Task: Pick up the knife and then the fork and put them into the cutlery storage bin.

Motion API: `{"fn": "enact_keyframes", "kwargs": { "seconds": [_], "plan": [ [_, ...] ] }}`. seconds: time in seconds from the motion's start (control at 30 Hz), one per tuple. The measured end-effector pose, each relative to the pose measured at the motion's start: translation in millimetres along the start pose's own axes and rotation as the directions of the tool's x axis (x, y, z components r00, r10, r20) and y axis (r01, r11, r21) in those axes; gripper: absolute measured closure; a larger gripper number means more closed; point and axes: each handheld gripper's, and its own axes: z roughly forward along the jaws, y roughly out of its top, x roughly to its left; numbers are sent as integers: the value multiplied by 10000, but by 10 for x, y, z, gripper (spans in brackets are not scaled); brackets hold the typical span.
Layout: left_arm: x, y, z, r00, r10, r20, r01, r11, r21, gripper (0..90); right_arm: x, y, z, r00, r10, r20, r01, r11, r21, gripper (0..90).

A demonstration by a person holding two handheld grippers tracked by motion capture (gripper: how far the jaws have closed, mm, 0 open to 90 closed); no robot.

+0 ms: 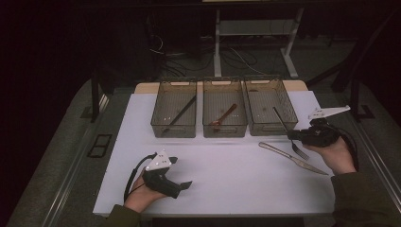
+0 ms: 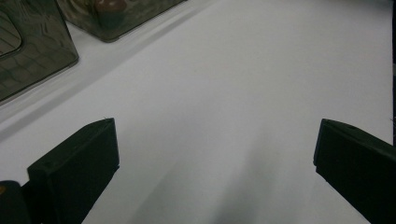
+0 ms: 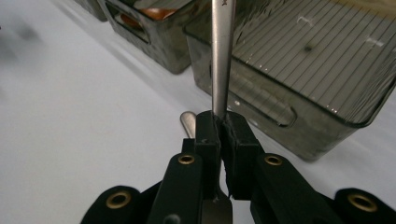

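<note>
Nearest me, my left gripper (image 1: 182, 176) rests on the white worktop (image 1: 227, 170), fingers wide apart and empty. Right gripper (image 3: 221, 133) fingers pinch a fork (image 1: 288, 131) beside the right bin (image 1: 270, 111); a knife (image 1: 293, 158) lies near. Beyond, dark floor with cables (image 1: 236, 59).

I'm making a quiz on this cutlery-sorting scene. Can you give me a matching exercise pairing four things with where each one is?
Things:
1. fork
2. knife
3. brown spoon
4. black utensil

Places:
A. in the left bin
B. lying flat on the white table, in front of the right bin
C. clamped in the right gripper, handle rising toward the right bin
D. in the middle bin

Pairs: 1-C, 2-B, 3-D, 4-A
</note>
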Motion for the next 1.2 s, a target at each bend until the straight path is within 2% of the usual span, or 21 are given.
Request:
{"fn": "enact_keyframes", "kwargs": {
  "seconds": [0.43,0.6,0.87,1.2],
  "plan": [
    [8,-3,-1,10000,-44,78,44,10000,-56,0,-60,287,22,9997,60,233,-40,9964,-847,837],
    [8,-3,4,9999,-70,115,71,10000,-69,0,-112,438,22,9992,103,374,-68,9957,-920,837],
    [13,-5,1,9998,-65,167,66,9999,-83,0,-249,690,55,9978,255,607,-181,9927,-1195,837],
    [12,-7,-9,9998,-120,145,123,9998,-152,0,-468,924,221,9957,290,877,-167,9902,-1384,837]
  ]
}}
